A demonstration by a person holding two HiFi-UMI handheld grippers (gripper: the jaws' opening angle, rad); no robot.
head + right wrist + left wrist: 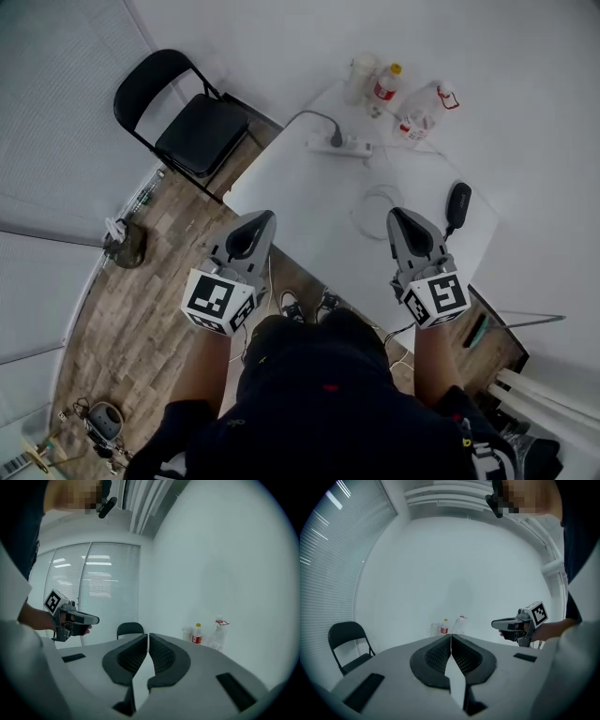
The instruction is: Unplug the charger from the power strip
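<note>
A white power strip (341,146) lies at the far part of the white table (281,192). A black charger plug (336,140) sits in it, and its dark cable arcs away to the left. My left gripper (268,217) hovers over the table's near left edge, well short of the strip, jaws shut and empty. My right gripper (394,215) is level with it on the right, also shut and empty. In the left gripper view the left gripper (451,636) has its pads together; in the right gripper view the right gripper (147,635) likewise. The strip is hidden in both gripper views.
Several bottles (385,84) and a clear jug (424,110) stand behind the strip. A black device (457,202) and a looped white cable (379,210) lie right of centre. A black folding chair (188,120) stands at the table's left. Clutter sits on the wooden floor (122,246).
</note>
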